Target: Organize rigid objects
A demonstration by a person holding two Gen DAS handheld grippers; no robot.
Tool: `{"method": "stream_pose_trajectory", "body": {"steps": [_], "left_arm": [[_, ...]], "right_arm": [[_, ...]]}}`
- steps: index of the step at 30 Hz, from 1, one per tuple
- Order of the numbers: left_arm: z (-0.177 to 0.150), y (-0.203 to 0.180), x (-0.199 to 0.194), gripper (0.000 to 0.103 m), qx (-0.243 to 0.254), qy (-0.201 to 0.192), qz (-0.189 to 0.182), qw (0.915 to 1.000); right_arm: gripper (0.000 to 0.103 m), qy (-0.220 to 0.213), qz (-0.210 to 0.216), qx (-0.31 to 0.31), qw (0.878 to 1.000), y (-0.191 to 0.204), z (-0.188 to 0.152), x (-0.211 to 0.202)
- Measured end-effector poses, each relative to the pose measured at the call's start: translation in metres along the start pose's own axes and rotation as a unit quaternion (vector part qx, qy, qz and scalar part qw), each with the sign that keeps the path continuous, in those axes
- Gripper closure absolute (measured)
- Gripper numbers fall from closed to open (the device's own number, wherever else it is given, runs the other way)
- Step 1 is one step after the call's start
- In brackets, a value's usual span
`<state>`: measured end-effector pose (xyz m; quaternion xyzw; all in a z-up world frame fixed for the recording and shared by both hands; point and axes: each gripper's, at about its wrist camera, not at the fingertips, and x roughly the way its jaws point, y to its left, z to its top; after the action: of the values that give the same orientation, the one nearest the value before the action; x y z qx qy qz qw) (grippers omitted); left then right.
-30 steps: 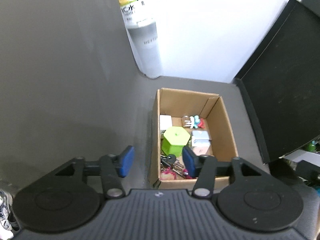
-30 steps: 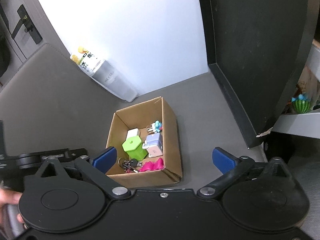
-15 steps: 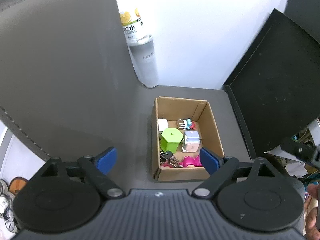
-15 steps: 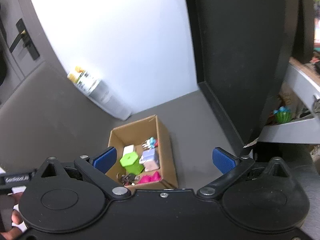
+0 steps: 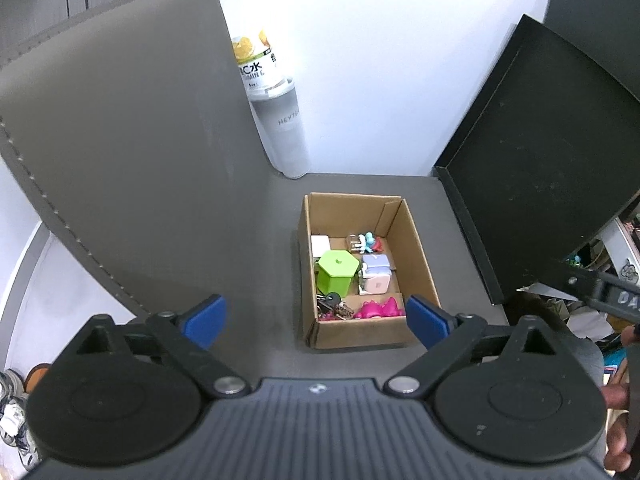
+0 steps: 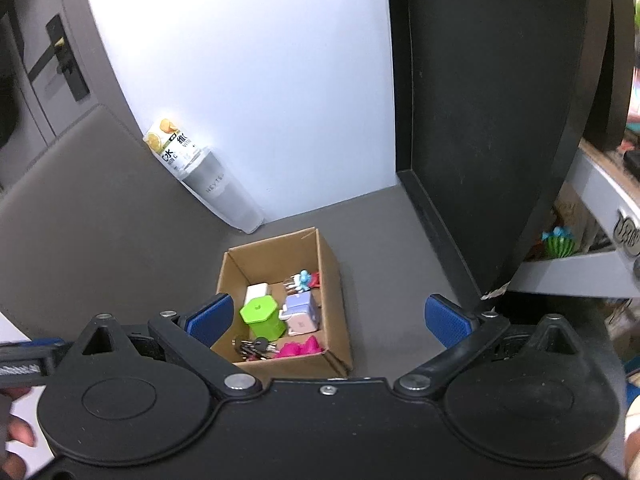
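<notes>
Since a second ago I have spread my left gripper [image 5: 314, 322] wide and pulled both claws up and back. Both it and my right gripper [image 6: 328, 318] gape, holding nothing. Below sits the cardboard box [image 5: 416, 248] on the grey surface, holding the green container [image 5: 336, 270], keys [image 5: 334, 306] and pink toy [image 5: 380, 309].

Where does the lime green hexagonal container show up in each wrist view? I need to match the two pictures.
Left wrist: lime green hexagonal container sits just right of centre, on the left side of the open cardboard box.
Right wrist: it lies left of centre, low in the same box.
Shared landmark: the orange-labelled drink bottle against the white wall.
</notes>
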<state>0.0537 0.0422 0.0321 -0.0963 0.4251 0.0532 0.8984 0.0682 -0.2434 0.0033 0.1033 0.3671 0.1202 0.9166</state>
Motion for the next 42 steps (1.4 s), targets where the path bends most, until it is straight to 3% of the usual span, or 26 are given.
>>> {"method": "stream_pose_trajectory", "body": {"steps": [9,12,23,27,42], "left_arm": [[0.0,0.003,-0.019,0.006,0.003,-0.018,-0.001,0.9998],[0.0,0.003,-0.026,0.006,0.003,-0.019,-0.003,0.9998],[-0.001,-0.005,-0.036,0.006,0.021,-0.025,0.002,0.9995],[-0.002,-0.006,-0.038,0.006,0.017,-0.016,-0.016,0.9996],[-0.006,-0.016,-0.034,0.006,0.033,-0.008,-0.005,0.9994]], "right_arm": [[0.0,0.016,0.004,-0.038,0.999,0.009,-0.004,-0.002],[0.0,0.027,0.023,-0.054,0.998,0.012,-0.006,-0.003],[0.0,0.045,0.051,-0.044,0.997,0.014,-0.006,-0.01],[0.0,0.044,0.035,-0.055,0.997,0.014,-0.007,-0.011],[0.0,0.043,0.027,-0.045,0.998,0.007,-0.01,-0.012]]}}
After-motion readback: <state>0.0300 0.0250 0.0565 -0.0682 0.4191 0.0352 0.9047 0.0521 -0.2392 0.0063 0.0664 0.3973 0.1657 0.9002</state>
